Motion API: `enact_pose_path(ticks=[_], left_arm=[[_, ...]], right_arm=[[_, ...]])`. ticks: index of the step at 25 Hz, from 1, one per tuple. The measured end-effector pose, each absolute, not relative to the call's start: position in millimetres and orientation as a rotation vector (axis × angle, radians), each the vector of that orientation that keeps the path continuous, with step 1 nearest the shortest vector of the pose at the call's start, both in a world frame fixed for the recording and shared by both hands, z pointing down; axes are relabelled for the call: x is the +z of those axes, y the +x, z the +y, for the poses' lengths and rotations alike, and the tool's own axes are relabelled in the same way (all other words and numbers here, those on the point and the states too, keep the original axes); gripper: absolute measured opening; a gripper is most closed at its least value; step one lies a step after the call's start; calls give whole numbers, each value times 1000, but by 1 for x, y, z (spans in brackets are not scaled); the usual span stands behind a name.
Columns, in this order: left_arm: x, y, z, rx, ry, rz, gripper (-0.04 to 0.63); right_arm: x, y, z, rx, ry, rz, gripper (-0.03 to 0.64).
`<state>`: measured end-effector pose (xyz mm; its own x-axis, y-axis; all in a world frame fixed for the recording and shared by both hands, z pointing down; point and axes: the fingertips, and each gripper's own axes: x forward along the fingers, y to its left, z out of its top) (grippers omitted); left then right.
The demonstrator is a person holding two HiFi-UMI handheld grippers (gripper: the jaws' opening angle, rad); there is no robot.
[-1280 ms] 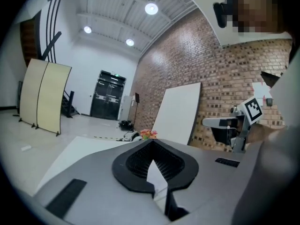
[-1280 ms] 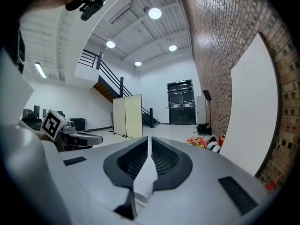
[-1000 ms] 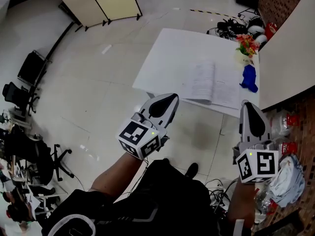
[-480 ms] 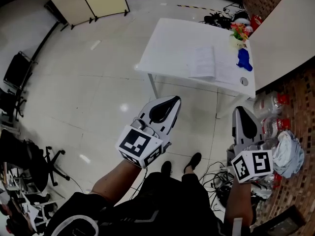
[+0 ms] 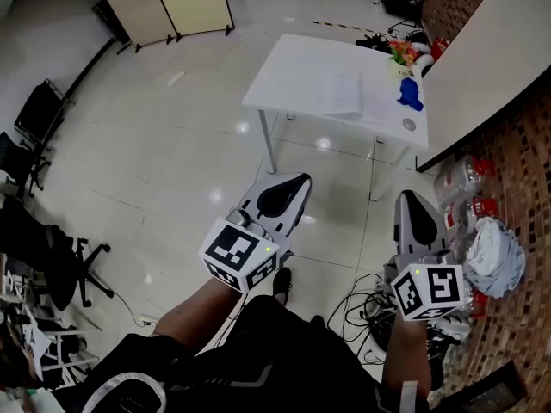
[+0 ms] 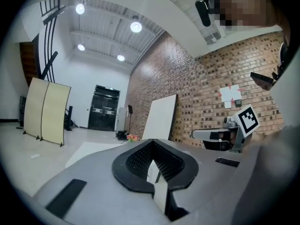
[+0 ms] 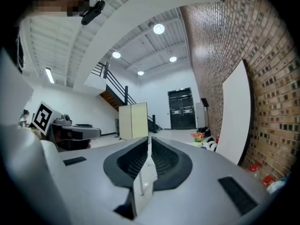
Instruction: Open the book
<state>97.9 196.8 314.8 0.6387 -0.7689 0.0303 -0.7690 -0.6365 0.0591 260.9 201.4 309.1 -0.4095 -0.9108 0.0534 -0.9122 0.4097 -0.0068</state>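
The book [image 5: 353, 95] lies open on the white table [image 5: 288, 67], far up in the head view, well away from both grippers. My left gripper [image 5: 295, 181] is held level over the floor, shut and empty; its own view shows the jaws [image 6: 151, 143] meeting at the tips, with the table [image 6: 91, 150] small in the distance. My right gripper [image 5: 408, 199] hangs beside it, also shut with nothing in it, and its jaws [image 7: 149, 140] are pressed together. Neither gripper is near the book.
On the table's right end stand a flower pot [image 5: 401, 54], a blue object [image 5: 411, 94] and a small round thing [image 5: 409, 125]. A white board [image 5: 482, 50] leans on the brick wall. Bags and bottles [image 5: 482, 248] and cables [image 5: 357, 308] lie on the floor at right. Office chairs [image 5: 39, 110] stand at left.
The table and book have shrunk and slid toward the top of the head view. Both grippers have drawn back from the table together, still shut.
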Motion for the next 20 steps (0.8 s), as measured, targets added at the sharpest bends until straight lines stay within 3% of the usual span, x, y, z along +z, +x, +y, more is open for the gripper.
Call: enact_pose_path(ticks=[9,20], left_arm=[[310,133,320,17,2730,-1324,-3],[313,61,418,-61,2778,-1246,-3]], right_arm=[[302,279,311,54,1618,-2684,11],[308,211,406,80,1654,-2657,9]])
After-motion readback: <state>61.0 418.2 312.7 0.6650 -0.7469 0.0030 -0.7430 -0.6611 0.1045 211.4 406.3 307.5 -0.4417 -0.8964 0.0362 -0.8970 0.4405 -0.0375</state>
